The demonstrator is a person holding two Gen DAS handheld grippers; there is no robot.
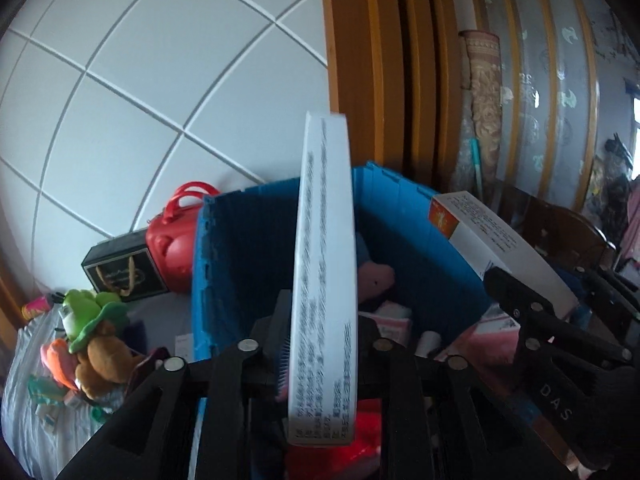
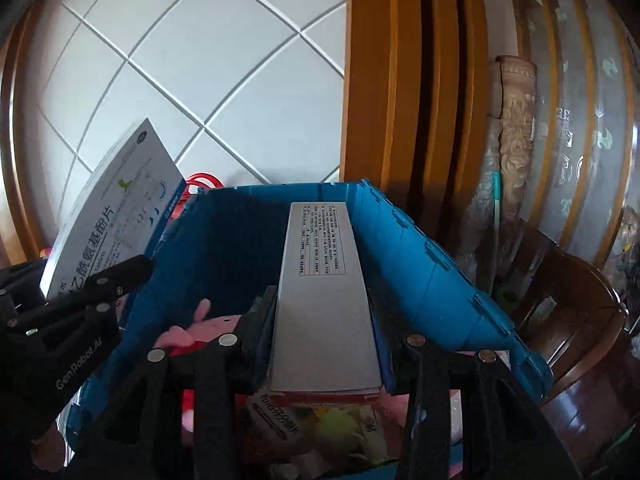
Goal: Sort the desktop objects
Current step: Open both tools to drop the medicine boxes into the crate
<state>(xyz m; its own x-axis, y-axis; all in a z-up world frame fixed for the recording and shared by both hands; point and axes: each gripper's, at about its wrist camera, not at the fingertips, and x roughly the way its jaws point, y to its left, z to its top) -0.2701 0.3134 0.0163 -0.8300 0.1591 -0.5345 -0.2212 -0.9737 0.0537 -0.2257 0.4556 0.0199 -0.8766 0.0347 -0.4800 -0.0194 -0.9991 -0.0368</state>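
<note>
White carton [image 1: 324, 280] is pinched on edge by the left gripper [image 1: 320, 344] above the blue crate [image 1: 420, 240]. At 3 o'clock, the right gripper [image 2: 324, 344] pinches an orange-ended carton [image 2: 324, 304] over the same crate.

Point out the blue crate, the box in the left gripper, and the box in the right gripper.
blue crate [image 2: 424, 264], right wrist view, inner right wall.
white box [image 1: 324, 280], left wrist view, printed side face.
grey box [image 2: 324, 300], right wrist view, top face.
</note>
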